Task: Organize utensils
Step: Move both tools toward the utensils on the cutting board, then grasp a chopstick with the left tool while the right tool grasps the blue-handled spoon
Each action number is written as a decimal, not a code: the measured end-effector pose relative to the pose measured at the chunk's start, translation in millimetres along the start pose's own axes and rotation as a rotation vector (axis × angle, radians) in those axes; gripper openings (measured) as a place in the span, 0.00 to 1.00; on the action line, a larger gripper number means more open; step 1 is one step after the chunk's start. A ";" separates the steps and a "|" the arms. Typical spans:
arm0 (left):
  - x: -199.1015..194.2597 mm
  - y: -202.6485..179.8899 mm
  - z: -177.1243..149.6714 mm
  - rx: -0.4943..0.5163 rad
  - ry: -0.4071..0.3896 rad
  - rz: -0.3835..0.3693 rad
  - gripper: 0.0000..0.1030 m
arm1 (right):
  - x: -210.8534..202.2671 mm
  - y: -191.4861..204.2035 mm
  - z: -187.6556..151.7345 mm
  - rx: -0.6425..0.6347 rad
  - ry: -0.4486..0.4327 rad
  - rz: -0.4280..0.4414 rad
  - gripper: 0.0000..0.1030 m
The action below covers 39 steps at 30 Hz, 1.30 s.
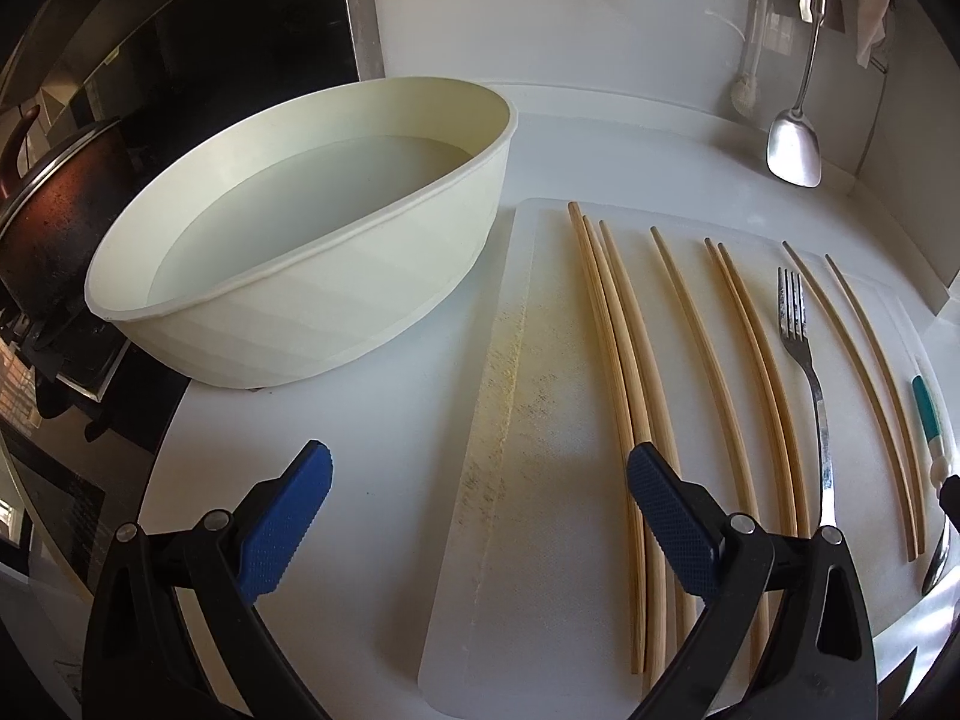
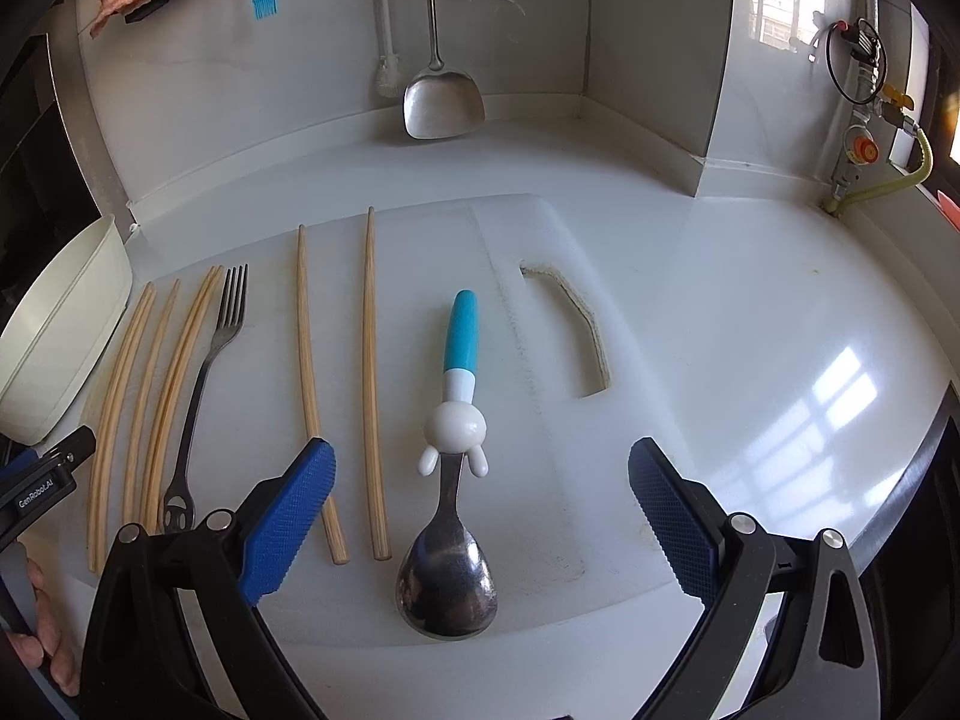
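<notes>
Right now both your grippers hang wide open and empty, the left gripper [image 1: 480, 516] over the cutting board [image 1: 540, 420] near the chopsticks [image 1: 612, 348], the right gripper [image 2: 480, 516] above the spoon [image 2: 447, 576]. Nothing yet lies in the cream tub [image 1: 312, 294] just left of the board. Thin round chopsticks may roll or cross as your fingers close; the fork [image 2: 201, 384] touches one pair, so you could drag it along.

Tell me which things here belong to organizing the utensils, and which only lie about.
For the job:
- wooden chopsticks
- fork
- spoon with blue-and-white rabbit handle
- cream oval tub

Just about:
- white cutting board
- hanging metal spatula
- pot on the stove
</notes>
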<state>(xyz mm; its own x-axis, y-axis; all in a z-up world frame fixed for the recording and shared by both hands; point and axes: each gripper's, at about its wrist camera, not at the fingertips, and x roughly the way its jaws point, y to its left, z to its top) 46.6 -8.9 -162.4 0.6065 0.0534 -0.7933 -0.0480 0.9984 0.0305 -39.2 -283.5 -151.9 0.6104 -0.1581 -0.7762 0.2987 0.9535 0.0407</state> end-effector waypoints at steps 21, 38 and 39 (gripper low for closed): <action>8.1 -14.5 3.0 0.006 -0.007 0.003 0.94 | 4.1 -3.4 1.6 -0.020 -0.025 -0.041 0.91; 10.4 -15.5 -2.4 -0.056 -0.017 -0.046 0.93 | 19.4 -0.5 -4.7 -0.068 -0.008 -0.057 0.67; 9.4 -16.2 -3.3 -0.050 -0.020 -0.044 0.92 | 19.4 -0.2 -4.9 -0.072 -0.010 -0.057 0.67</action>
<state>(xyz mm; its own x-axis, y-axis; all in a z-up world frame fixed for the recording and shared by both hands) 50.4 -24.7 -172.3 0.6246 0.0108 -0.7809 -0.0605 0.9976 -0.0346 -31.0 -285.5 -170.0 0.6010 -0.2147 -0.7698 0.2801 0.9587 -0.0487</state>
